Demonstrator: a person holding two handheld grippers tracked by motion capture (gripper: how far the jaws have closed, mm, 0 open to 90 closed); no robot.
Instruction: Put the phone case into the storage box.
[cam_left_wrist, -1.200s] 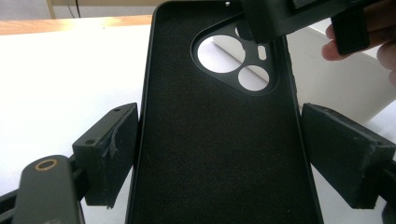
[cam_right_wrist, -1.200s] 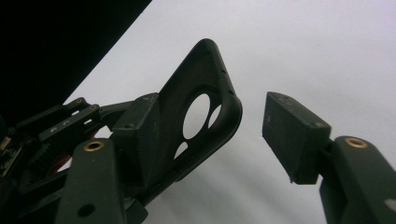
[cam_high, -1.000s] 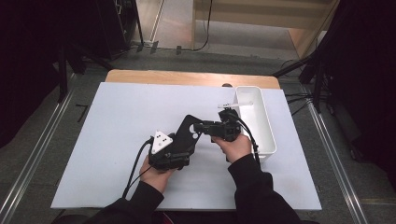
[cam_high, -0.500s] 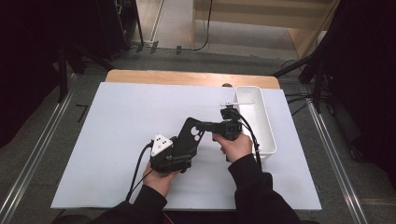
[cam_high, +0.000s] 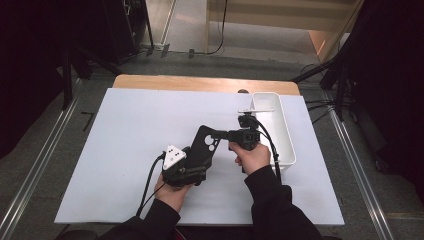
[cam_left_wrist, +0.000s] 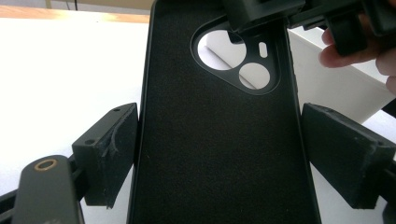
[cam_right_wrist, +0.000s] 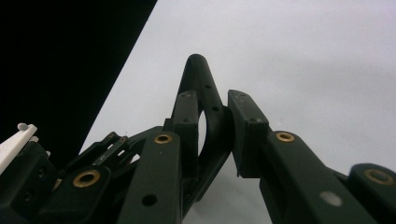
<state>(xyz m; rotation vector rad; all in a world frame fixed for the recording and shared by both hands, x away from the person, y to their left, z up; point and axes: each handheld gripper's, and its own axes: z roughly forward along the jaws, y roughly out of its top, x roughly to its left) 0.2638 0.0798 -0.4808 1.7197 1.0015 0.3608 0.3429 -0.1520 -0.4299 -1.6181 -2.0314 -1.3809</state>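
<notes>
At the lower centre of the high view, the left gripper is seen clamped across the width of a black phone case, its pads pressed on both long edges. In the left gripper view the case stands between the two pads, inner face shown, with its camera cut-out at the upper middle. Just beyond, the right gripper has just been closing, and its jaws are pinched on the case's upper corner. Farther right, a white tray is set on the white table.
</notes>
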